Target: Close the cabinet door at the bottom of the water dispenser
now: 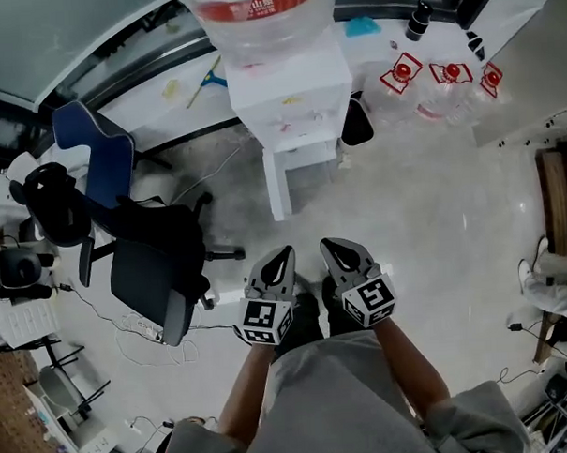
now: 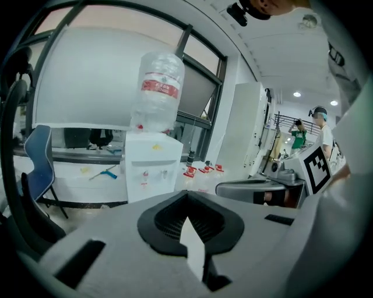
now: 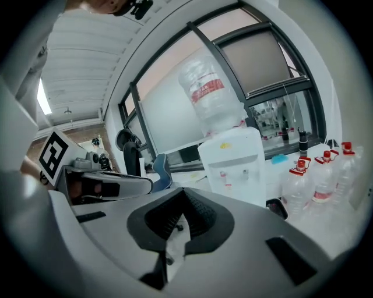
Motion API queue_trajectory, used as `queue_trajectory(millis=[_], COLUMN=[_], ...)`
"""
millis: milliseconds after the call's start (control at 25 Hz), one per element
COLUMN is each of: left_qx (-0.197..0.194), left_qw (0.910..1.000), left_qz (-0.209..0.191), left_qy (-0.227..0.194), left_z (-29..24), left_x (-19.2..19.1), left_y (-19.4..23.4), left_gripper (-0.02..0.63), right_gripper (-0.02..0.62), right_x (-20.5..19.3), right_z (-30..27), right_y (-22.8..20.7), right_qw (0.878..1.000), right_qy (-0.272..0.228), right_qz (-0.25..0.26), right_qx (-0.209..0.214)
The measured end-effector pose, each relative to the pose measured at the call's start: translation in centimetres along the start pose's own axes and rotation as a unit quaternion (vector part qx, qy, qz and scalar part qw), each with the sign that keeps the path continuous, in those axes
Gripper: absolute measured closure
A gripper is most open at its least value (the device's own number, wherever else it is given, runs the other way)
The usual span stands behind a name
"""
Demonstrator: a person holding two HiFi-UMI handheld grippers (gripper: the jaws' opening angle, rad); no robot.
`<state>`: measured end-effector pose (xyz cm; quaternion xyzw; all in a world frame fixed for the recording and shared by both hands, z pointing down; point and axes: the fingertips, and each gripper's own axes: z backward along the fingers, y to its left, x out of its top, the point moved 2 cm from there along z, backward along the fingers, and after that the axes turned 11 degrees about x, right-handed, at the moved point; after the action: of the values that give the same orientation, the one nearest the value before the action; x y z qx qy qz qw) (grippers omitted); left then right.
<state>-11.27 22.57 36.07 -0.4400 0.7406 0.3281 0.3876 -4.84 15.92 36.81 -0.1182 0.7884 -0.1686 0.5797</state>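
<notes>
While the person is standing well back, the white water dispenser (image 1: 287, 94) is facing them, its bottom cabinet door (image 1: 278, 184) hanging open. Left gripper (image 1: 281, 260) and right gripper (image 1: 341, 251) are pointing forward, jaws together, empty. Pressing flat near the door's free edge should swing it shut.

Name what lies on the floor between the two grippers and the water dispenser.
Nothing: the head view shows only bare, shiny floor between the left gripper, the right gripper and the water dispenser.
</notes>
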Motion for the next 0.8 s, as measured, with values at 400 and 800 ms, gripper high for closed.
queue_trajectory(millis=[400,800], left_qx=[-0.022,-0.089], left_qw=[0.9987,0.9927], left_qz=[-0.012,-0.031], left_qy=[0.044,0.075], left_z=[-5.2,-9.3], left_x=[-4.5,-10.8], left_y=[4.6,10.0], left_gripper=[0.6,0.6], right_gripper=[0.588,0.588], right_x=[-4.5,-10.3], right_z=[-5.5,-11.8], right_y=[-3.4,-4.5], right_qw=[0.998,0.989], right_qy=[0.018,0.019], right_qz=[-0.025,-0.048], right_qx=[-0.058,-0.137])
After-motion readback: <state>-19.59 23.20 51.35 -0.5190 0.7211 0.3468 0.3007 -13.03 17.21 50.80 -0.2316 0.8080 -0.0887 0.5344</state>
